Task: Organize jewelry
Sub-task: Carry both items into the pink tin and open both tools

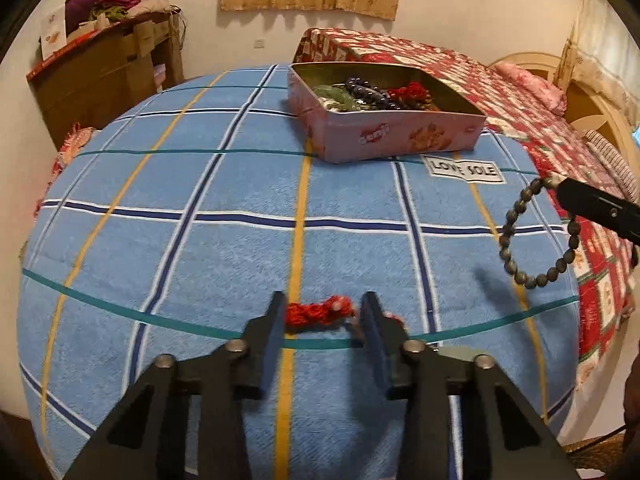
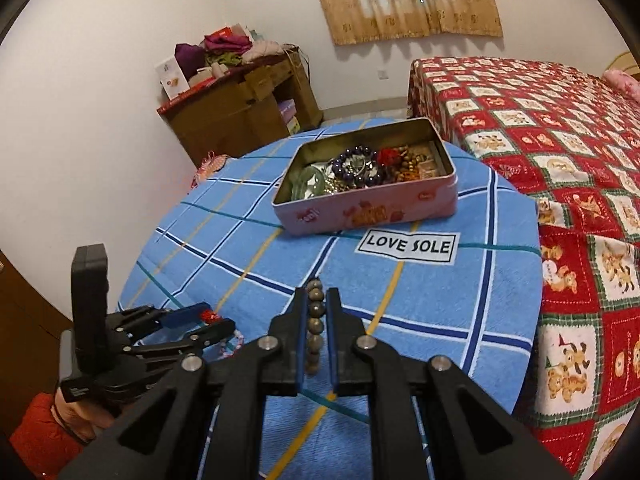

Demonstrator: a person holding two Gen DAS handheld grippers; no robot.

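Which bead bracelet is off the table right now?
The grey-brown bead bracelet, dangling from the right gripper; the purple one lies in the tin.

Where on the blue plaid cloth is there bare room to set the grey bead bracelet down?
Bare cloth runs from the pink tin toward the left gripper, left of the LOVE SOLE label. Crowded: the tin's jewelry pile and the red item between the left jaws.

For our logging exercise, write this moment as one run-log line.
left claw: open around red knotted bracelet | right claw: shut on grey bead bracelet, lifted | pink tin: open, holding jewelry
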